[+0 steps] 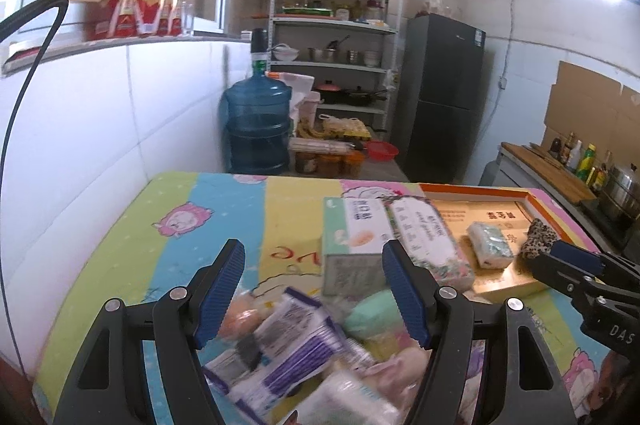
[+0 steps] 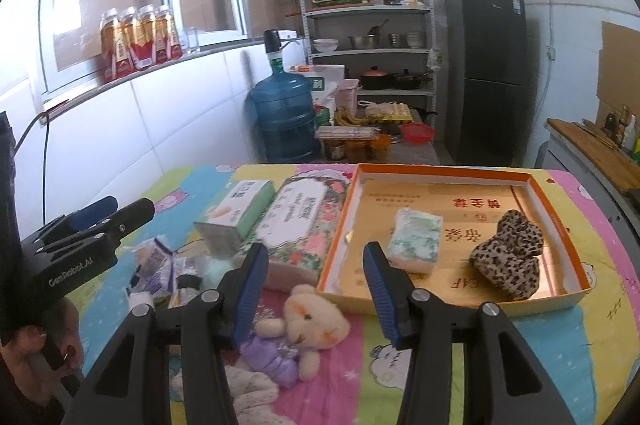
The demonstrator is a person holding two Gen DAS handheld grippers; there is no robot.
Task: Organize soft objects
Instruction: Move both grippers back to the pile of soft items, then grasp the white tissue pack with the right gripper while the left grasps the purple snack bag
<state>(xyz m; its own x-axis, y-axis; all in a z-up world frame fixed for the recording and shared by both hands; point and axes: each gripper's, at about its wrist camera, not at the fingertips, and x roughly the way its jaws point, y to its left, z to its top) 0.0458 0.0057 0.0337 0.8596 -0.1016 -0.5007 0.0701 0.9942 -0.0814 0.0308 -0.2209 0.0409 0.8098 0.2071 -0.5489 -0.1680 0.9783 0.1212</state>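
The left gripper (image 1: 313, 291) stands wide with nothing between its pads, over a blurred heap of packets (image 1: 288, 341) on the striped cloth (image 1: 120, 265). The right gripper (image 2: 316, 291) is partly open and empty (a teddy bear (image 2: 308, 329) lies just below it). Beyond, the orange tray (image 2: 560, 221) holds a tissue pack (image 2: 414, 239) and a leopard-print piece (image 2: 510, 255), apart from each other.

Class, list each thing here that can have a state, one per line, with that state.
Left gripper: open, empty.
Right gripper: open, empty.
Tray: open, holds two things.
Tissue pack: lying in tray.
Leopard cloth: bunched, in tray.
Teddy bear: lying outside tray.
Floral pack: flat beside tray.
Green box: closed, on table.
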